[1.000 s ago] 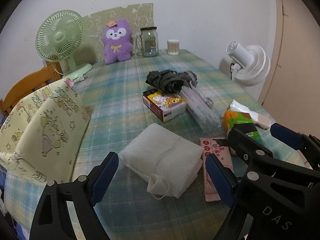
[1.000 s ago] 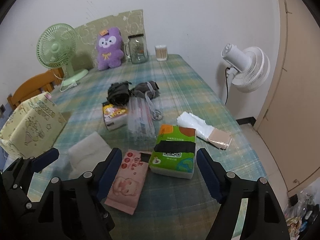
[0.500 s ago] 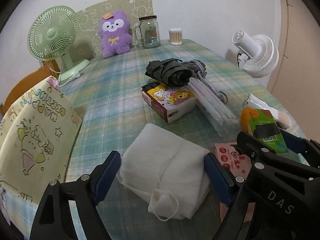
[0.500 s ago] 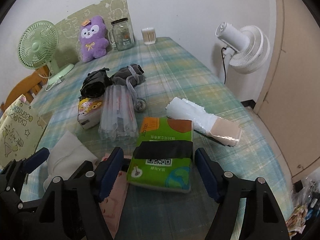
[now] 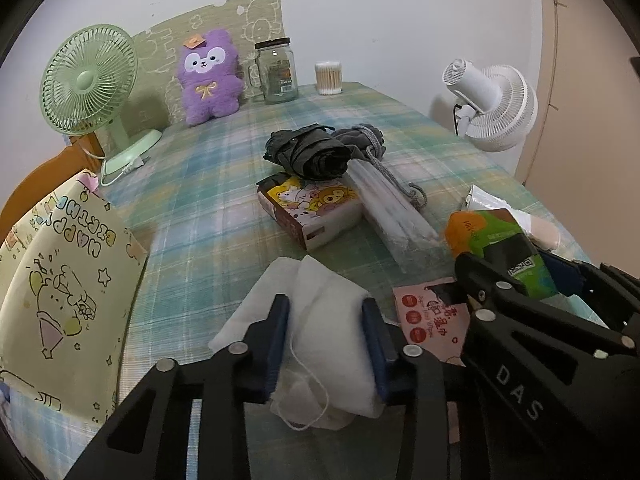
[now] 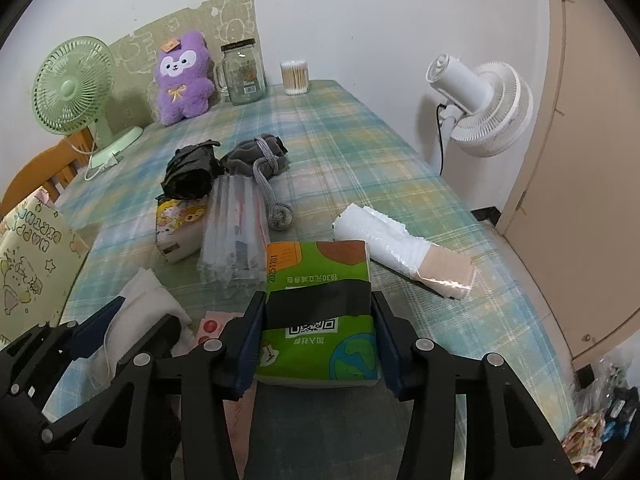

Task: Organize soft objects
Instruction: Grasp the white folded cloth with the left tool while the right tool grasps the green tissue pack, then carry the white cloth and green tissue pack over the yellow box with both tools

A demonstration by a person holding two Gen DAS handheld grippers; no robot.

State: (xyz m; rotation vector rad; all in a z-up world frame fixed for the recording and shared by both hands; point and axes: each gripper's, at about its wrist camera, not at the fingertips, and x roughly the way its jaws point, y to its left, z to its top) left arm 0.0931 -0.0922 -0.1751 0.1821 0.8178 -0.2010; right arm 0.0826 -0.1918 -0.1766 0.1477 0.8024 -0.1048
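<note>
Both of my grippers are now sitting lower and closer over the table (image 6: pixel 360 128) than a second ago, and their jaws, which were gaping wide then, are closing. Taking the green tissue pack (image 6: pixel 318 312) as my landmark: it is lying at the near edge of the plaid table, and my right gripper (image 6: pixel 318 344) is squeezing in on its two long sides, blue pads touching the wrapper. Just left of the pack, my left gripper (image 5: pixel 325 344) is clenching the white cloth bundle (image 5: pixel 320 320), which is bulging up between the pads with its string dangling at the near end. A pink wipes packet (image 5: pixel 432 320) is lying flat between bundle and pack. Far left of the pack, a yellow paper gift bag (image 5: pixel 60 300) is standing at the table's edge; I cannot tell what is inside. Just behind the pack, a clear plastic sleeve (image 6: pixel 234 232) is holding flat white pieces. Far behind, by the wall, a glass jar (image 6: pixel 242 74) and a tub of cotton swabs (image 6: pixel 295 77) are standing upright.
</note>
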